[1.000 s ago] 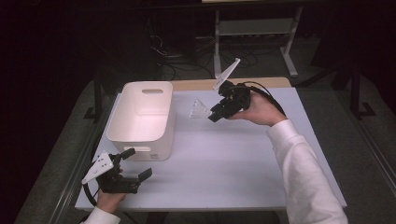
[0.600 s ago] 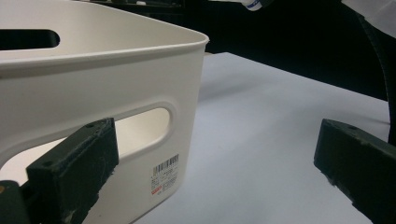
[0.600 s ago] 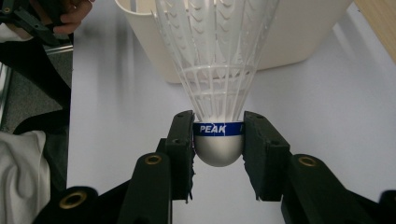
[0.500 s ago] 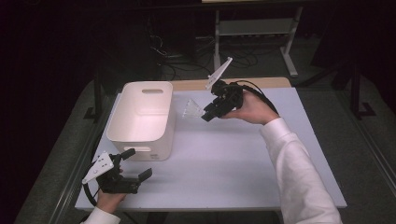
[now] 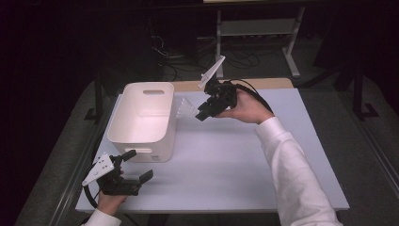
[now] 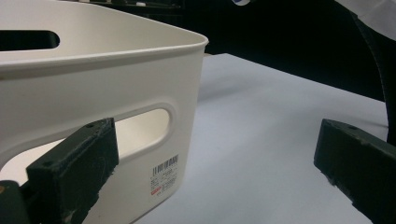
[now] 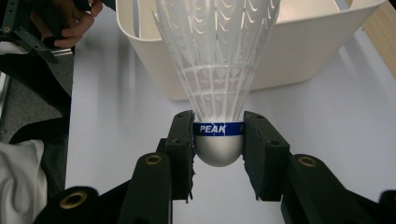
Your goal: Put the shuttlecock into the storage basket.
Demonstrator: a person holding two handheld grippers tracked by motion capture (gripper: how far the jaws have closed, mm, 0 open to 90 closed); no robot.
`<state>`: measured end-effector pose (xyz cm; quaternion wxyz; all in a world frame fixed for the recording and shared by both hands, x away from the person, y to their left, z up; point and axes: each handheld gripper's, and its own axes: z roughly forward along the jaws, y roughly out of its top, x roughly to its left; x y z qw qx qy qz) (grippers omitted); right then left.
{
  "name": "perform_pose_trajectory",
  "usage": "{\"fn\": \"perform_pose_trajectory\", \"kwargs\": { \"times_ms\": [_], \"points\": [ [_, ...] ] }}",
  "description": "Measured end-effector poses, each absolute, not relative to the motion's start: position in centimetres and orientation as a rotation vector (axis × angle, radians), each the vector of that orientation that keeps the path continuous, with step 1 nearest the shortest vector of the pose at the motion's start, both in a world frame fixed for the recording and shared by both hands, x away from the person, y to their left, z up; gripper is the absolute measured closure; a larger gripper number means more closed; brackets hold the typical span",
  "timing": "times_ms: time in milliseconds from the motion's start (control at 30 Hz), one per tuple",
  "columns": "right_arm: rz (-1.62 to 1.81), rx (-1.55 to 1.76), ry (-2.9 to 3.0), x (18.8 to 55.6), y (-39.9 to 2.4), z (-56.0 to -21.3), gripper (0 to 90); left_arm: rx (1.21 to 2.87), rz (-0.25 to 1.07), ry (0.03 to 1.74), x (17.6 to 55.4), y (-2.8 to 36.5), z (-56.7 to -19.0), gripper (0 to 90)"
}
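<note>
Right hand-held gripper [image 7: 218,140] clamps shuttlecock [image 7: 217,70] beside white bin [image 5: 143,117]; pale table [image 5: 226,174], dark room.

White shuttlecock [image 7: 217,60] with silver cap and blue band, cream bin [image 5: 141,117], black tool [image 7: 218,135]

The high view looks from above the person's side, forward and down onto the whole white table [image 5: 226,165], from fairly far off. The left gripper view sits low at the near left corner, very close to the white bin [image 6: 93,84], and looks along the tabletop toward the far right. The right gripper view rides high near the far side and looks down and left, close to a shuttlecock [image 7: 217,70]. All three views share the bin and the table.
</note>
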<state>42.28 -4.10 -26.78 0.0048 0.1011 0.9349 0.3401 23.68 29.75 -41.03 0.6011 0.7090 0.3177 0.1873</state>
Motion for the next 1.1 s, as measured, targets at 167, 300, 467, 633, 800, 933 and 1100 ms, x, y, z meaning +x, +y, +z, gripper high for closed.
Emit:
{"fn": "perform_pose_trajectory", "kwargs": {
  "times_ms": [167, 300, 467, 633, 800, 933, 1100],
  "points": [
    [1.064, 0.29, 2.929, 42.2, -3.3, -26.2, 63.0, 1.645, 0.436, 0.734, 23.7, 29.7, -41.0, 0.0],
    [1.067, 0.273, 2.928, 42.3, -2.8, -25.7, 63.0, 1.644, 0.432, 0.737, 23.6, 29.7, -41.0, 0.0],
    [1.068, 0.258, 2.927, 42.4, -2.2, -25.3, 63.0, 1.646, 0.433, 0.735, 23.6, 29.7, -41.0, 0.0],
    [1.071, 0.251, 2.928, 42.3, -1.5, -24.9, 63.0, 1.646, 0.433, 0.734, 23.6, 29.8, -41.0, 0.0],
    [1.091, 0.221, 2.928, 42.2, -0.7, -24.6, 63.0, 1.652, 0.435, 0.73, 23.7, 29.8, -41.0, 0.0],
    [1.096, 0.201, 2.932, 42.2, 0.0, -24.5, 63.0, 1.65, 0.434, 0.73, 23.6, 29.7, -41.0, 0.0],
    [1.102, 0.19, 2.932, 42.1, 0.8, -24.3, 63.0, 1.65, 0.433, 0.73, 23.6, 29.7, -41.0, 0.0]
  ]
}}
